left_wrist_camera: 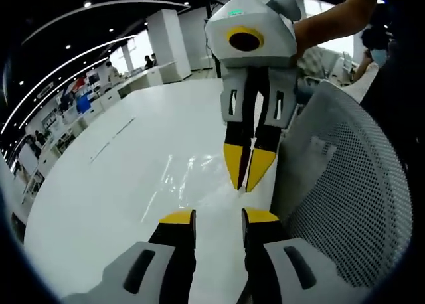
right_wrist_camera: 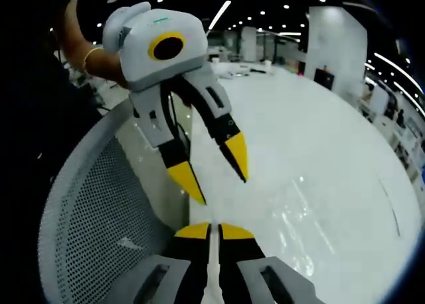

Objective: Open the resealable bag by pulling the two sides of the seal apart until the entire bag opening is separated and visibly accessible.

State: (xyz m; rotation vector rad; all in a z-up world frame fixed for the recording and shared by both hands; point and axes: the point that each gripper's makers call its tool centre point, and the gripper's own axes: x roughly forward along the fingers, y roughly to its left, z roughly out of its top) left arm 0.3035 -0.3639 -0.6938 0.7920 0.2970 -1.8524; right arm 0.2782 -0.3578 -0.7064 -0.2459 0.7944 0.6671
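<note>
The left gripper (left_wrist_camera: 218, 216) stood with its yellow-tipped jaws apart, nothing visibly between them, in the left gripper view. Facing it from above, the right gripper (left_wrist_camera: 248, 170) pointed down with its tips nearly together, meeting at the near edge of the clear bag (left_wrist_camera: 192, 178) that lay flat on the white tabletop (left_wrist_camera: 99, 184); whether they pinched the plastic could not be told there. A bare forearm (left_wrist_camera: 332, 15) ran up behind that gripper. In the right gripper view the right gripper (right_wrist_camera: 211, 231) had its jaws almost closed, with a thin pale strip running up the narrow gap between them, seemingly the bag's edge. There the left gripper (right_wrist_camera: 219, 178) hung above, tilted, jaws spread wide and clear of the plastic, held by an arm wearing a thin bracelet (right_wrist_camera: 89, 55). The bag (right_wrist_camera: 312, 218) showed as glossy wrinkles to the right of the grippers. A white mesh chair back (right_wrist_camera: 93, 211) curved just beside the tabletop edge. Desks stood in the ceiling-lit hall far behind.
</note>
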